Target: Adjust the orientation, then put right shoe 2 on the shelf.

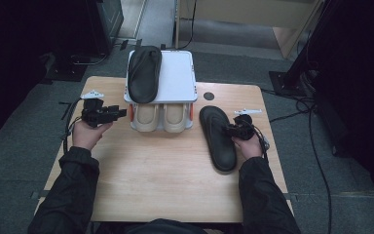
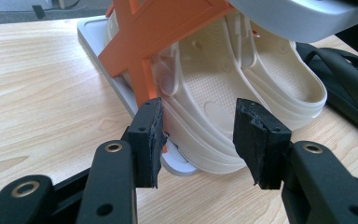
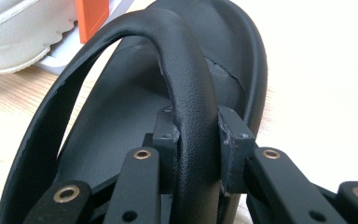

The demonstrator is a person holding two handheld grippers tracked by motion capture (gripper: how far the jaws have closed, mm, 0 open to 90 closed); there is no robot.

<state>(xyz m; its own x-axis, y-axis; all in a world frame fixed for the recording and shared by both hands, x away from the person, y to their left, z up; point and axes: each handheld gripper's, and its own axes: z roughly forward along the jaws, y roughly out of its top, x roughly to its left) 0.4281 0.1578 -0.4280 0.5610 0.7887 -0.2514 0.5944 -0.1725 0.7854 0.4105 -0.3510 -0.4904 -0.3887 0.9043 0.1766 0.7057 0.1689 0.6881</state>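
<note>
High view: a black sandal lies sole-down on the tabletop, right of centre, toe toward the far edge, just right of a small two-tier rack. Its mate lies on the rack's white top shelf, left half; a pair of cream clogs sits on the lower tier.

Handling, judged: light; foam or rubber sole that flexes but keeps its shape; the strap is soft, pebbled and not slippery, so it should bear a pinch without damage. Not fragile. Lifted by the strap, the heel will likely droop and swing.

Where to hold: the strap arch, near its middle over the footbed. The sole edge is a wider, poorer hold.

Right hand-held gripper: at the sandal's right side, mid-length. In the right gripper view its jaws stand on either side of the strap, pads pressed on it, pinching it at a middling width.

Left hand-held gripper: held above the tabletop left of the rack, pointing right at it. In the left gripper view the jaws are spread, nothing between the pads, aimed at the nearer clog behind the rack's orange brace; touching nothing.
</note>
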